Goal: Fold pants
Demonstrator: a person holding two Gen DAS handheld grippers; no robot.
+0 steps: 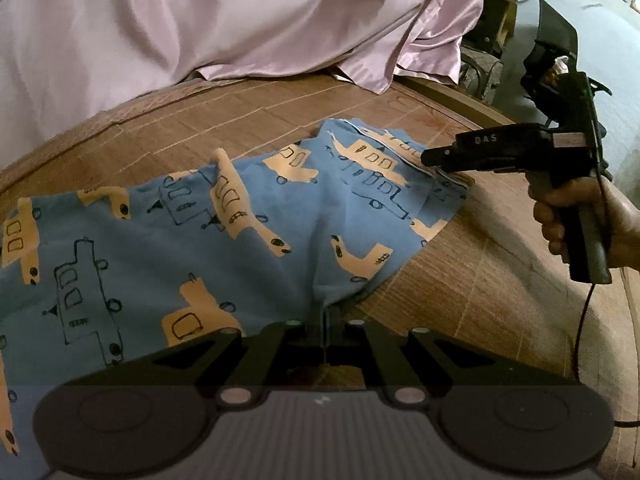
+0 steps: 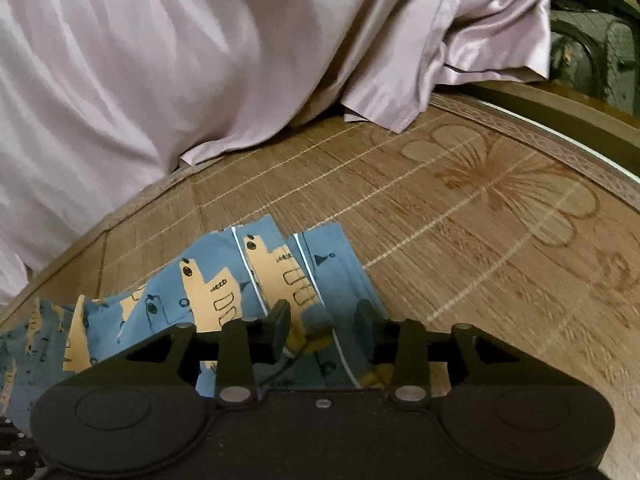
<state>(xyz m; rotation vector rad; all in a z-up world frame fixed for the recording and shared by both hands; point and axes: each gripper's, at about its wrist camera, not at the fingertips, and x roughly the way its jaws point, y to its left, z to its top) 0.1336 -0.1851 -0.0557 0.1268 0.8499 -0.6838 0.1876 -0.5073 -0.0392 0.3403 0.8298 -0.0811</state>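
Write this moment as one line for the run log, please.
task: fold pants | left gripper: shut on pants | right gripper: open over pants | surface: woven mat

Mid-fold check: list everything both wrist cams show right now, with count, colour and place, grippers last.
pants: one pair, blue with tan and outlined vehicle print, spread on the mat, leg ends with white edging toward the right.
mat: one, brown woven with a flower motif, under the pants.
sheet: one, pale pink satin, bunched along the far side of the mat.
cable: one, black, hanging from the right gripper's handle.
hand: one, gripping the right gripper's handle.
left gripper: black, shut on the pants' near edge.
right gripper: black, fingers apart, tips over the leg ends.
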